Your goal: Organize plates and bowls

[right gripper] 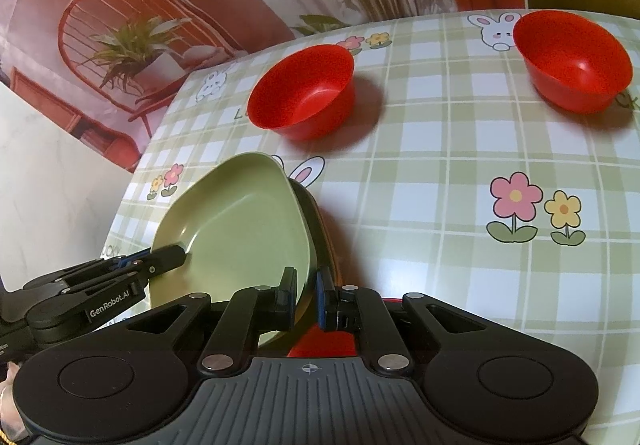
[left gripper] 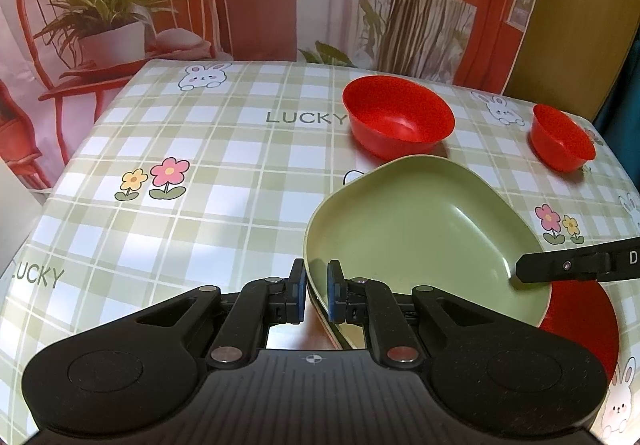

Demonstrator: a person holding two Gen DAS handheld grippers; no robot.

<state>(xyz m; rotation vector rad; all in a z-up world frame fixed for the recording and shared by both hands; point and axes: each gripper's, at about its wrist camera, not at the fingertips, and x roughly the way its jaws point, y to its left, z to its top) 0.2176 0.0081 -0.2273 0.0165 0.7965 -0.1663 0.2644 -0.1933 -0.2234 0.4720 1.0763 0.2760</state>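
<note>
Left claw (left gripper: 317, 295) clamped on near rim of green plate (left gripper: 420, 229); right claw (right gripper: 307, 299) clamped on its opposite rim. Plate tilted, held above a red plate (left gripper: 580, 319) on the worktop (left gripper: 200, 221). "GenRobot.AI" on left claw; cloth reads "LUCKY". Two red bowls (left gripper: 398, 121) (left gripper: 562, 137) stand beyond, apart.

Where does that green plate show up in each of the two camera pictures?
Left wrist view: the green plate sits lower right, its near rim between that camera's own fingers.
Right wrist view: the green plate sits lower left of centre.
Shared landmark: the two red bowls on the checked tablecloth beyond it.
</note>
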